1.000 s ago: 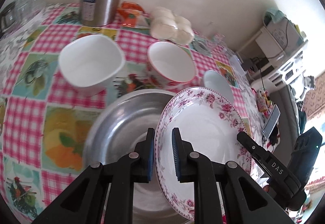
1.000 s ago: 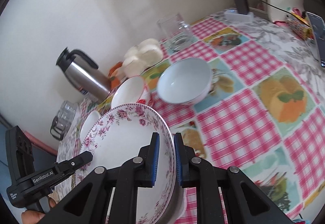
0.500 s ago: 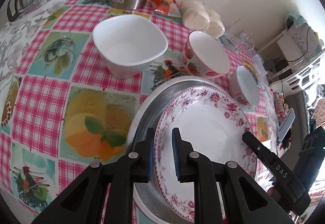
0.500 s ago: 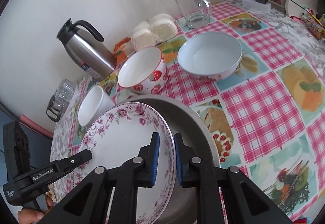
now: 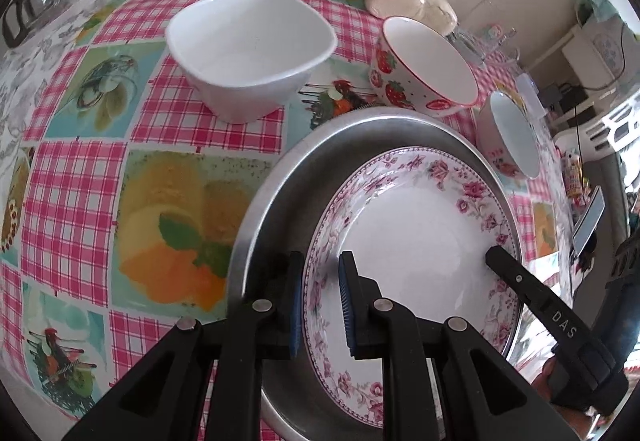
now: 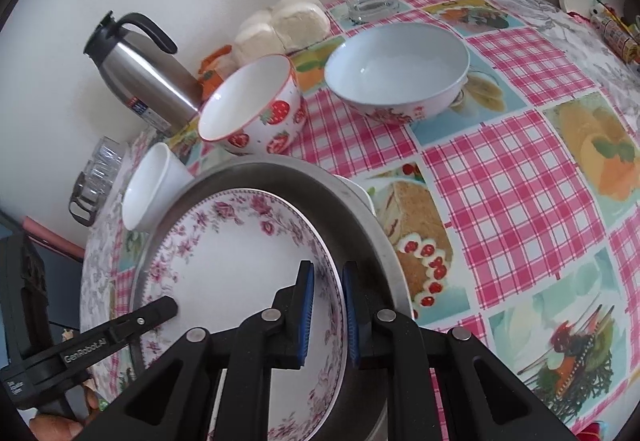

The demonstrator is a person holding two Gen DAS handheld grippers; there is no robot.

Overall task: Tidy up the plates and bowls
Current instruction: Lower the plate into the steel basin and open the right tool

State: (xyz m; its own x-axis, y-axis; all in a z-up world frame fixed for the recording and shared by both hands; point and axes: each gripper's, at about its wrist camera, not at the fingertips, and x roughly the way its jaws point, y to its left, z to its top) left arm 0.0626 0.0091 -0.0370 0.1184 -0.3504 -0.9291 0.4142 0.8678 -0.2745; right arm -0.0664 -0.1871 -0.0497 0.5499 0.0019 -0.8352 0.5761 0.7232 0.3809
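Both my left tongs and right tongs pinch the flowered plate's opposite rims, just above the metal pan; uneven release could clatter or chip it.

A round white porcelain plate with a pink rose border is sitting low and right of centre in the left wrist view, inside a wide round steel pan. A squarish plain white bowl is standing upright at upper centre, a strawberry-patterned bowl at upper right, and a pale blue bowl beyond it.
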